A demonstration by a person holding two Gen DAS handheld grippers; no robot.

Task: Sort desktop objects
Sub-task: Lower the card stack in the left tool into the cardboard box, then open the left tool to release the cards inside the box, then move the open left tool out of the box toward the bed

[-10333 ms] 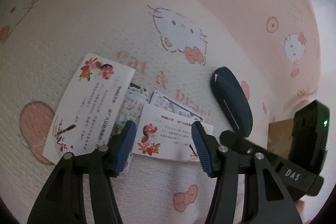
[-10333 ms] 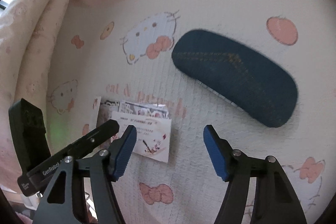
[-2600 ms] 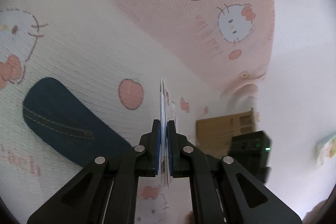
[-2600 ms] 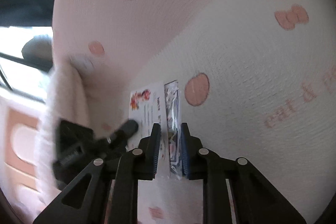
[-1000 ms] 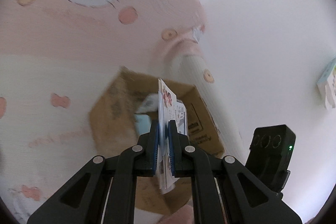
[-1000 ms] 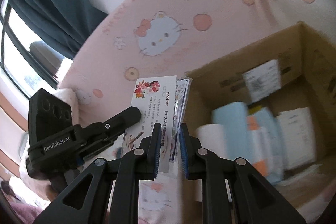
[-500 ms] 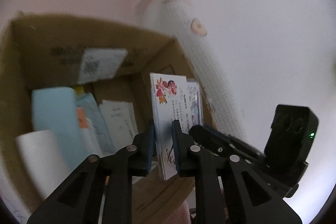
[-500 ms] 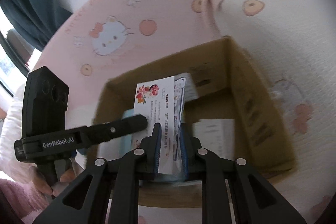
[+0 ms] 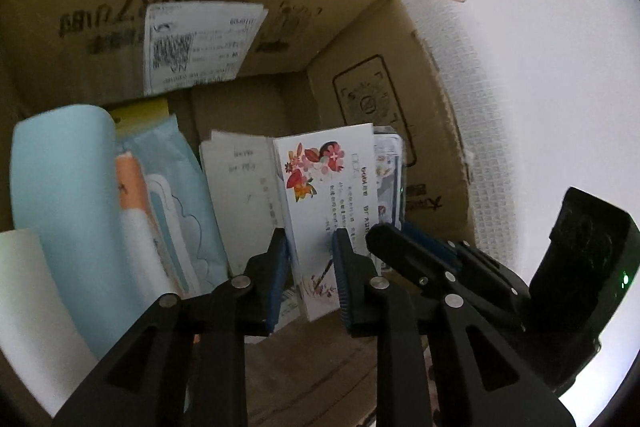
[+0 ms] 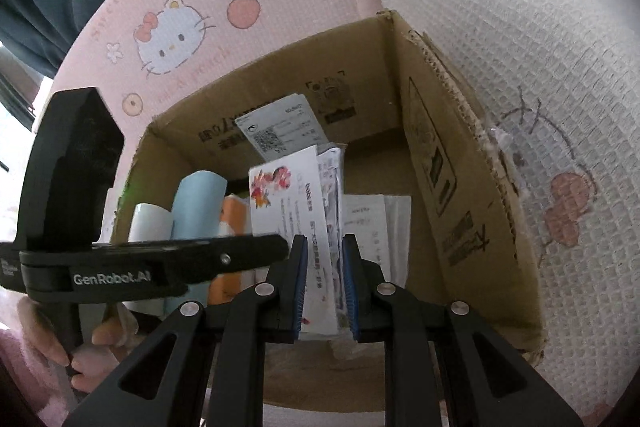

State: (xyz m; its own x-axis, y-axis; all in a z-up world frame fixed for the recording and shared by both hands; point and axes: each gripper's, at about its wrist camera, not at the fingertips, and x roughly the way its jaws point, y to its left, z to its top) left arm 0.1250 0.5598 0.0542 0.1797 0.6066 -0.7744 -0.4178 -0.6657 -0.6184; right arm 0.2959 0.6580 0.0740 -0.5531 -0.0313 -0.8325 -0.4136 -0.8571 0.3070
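Observation:
A stack of white flower-print cards point(image 9: 332, 195) stands upright inside the open cardboard box point(image 9: 432, 131). My left gripper point(image 9: 310, 259) has its jaws parted a little around the cards' lower part, with gaps showing on both sides. My right gripper point(image 10: 323, 263) also straddles the same cards point(image 10: 292, 211), its jaws slightly apart, and shows in the left wrist view point(image 9: 404, 239). The left gripper's finger crosses the right wrist view point(image 10: 240, 251).
The box point(image 10: 448, 163) holds a light blue roll point(image 9: 56, 179), a white roll point(image 10: 146, 223), an orange-and-white packet point(image 9: 132, 195) and folded papers point(image 9: 240, 183). A shipping label point(image 9: 192, 47) sticks to its far wall. The box sits on pink and white Hello Kitty bedding point(image 10: 540, 39).
Both grippers carried the cards from the bedding over and down into the box. In the last half second both pairs of jaws have opened slightly around the cards.

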